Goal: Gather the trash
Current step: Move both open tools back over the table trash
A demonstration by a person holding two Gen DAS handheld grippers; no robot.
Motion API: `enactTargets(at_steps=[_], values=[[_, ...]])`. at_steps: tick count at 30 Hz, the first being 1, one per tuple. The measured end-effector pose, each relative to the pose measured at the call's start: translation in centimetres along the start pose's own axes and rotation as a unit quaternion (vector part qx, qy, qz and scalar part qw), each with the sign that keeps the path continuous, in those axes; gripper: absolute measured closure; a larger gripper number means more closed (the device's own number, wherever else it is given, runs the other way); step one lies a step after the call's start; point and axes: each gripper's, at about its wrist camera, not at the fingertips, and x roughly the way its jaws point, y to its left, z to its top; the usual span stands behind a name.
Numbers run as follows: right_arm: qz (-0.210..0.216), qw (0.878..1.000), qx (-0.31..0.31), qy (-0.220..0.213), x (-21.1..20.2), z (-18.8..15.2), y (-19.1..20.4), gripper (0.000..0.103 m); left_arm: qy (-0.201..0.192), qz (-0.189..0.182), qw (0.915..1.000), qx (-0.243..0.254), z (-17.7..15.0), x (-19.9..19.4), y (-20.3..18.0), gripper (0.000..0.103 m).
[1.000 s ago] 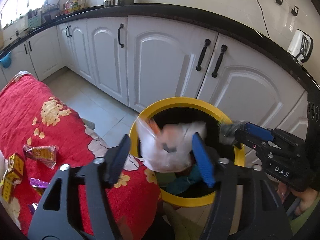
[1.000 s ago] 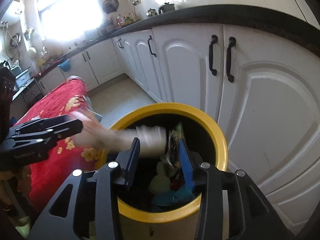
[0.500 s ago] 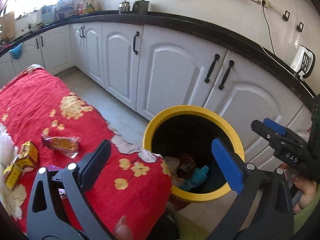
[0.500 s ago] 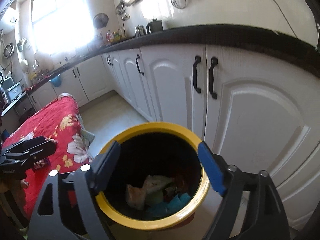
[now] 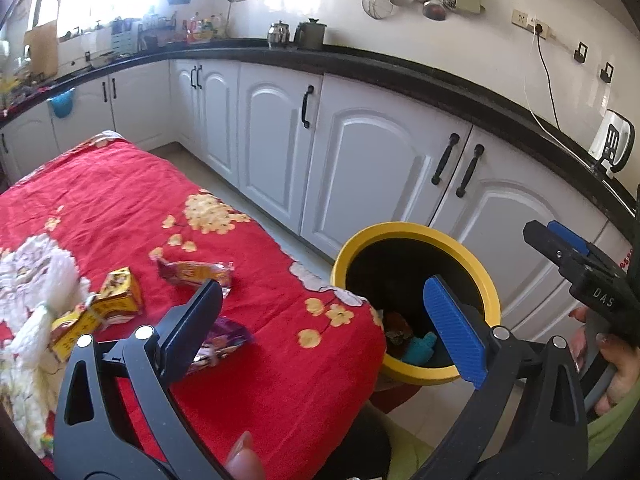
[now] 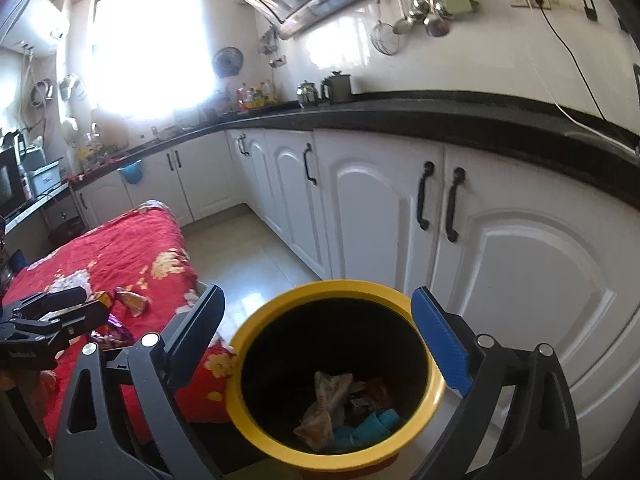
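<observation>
A yellow-rimmed bin [image 5: 416,230] [image 6: 332,456] stands on the floor beside the table's near right corner, with crumpled wrappers [image 6: 324,404] and blue scraps inside. My left gripper [image 5: 320,328] is open and empty above the table's corner. My right gripper [image 6: 316,340] hangs open and empty over the bin's mouth; it also shows at the right edge of the left wrist view [image 5: 560,244]. On the red floral cloth [image 5: 132,196] lie an orange snack wrapper [image 5: 196,272], a yellow carton [image 5: 120,292] and a purple wrapper [image 5: 224,340].
White base cabinets [image 5: 360,160] under a black counter [image 5: 400,68] run close behind the bin. White fluffy material [image 5: 36,276] lies at the table's left. A tiled floor strip [image 6: 248,252] separates table and cabinets. A hand [image 5: 616,364] holds the right gripper's handle.
A second ago both grippers held trash over the bin; both opened and the pieces dropped in. Both have since risen and pulled back, the left one swinging toward the table.
</observation>
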Motion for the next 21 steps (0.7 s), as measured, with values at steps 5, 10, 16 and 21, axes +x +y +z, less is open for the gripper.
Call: enactTargets(at_steps=[5, 10, 16, 21], values=[[0.012, 1.0, -0.015, -0.011, -0.8, 0.4, 1.7, 0.01, -0.017, 0.009, 0.9998, -0.006, -0.1, -1.6, 1.0, 0.01], [0.024, 0.999, -0.026, -0.022, -1.5, 0.7, 3.3, 0.01, -0.034, 0.019, 0.9992, -0.013, -0.3, -3.3, 2.1, 0.01], [0.038, 0.998, -0.042, -0.032, -2.3, 1.0, 5.3, 0.009, -0.053, 0.029, 0.9979, -0.022, -0.2, -5.3, 3.5, 0.01], [0.05, 0.997, -0.054, -0.038, -2.9, 1.2, 7.0, 0.008, -0.066, 0.039, 0.9968, -0.023, -0.4, -6.8, 4.3, 0.01]])
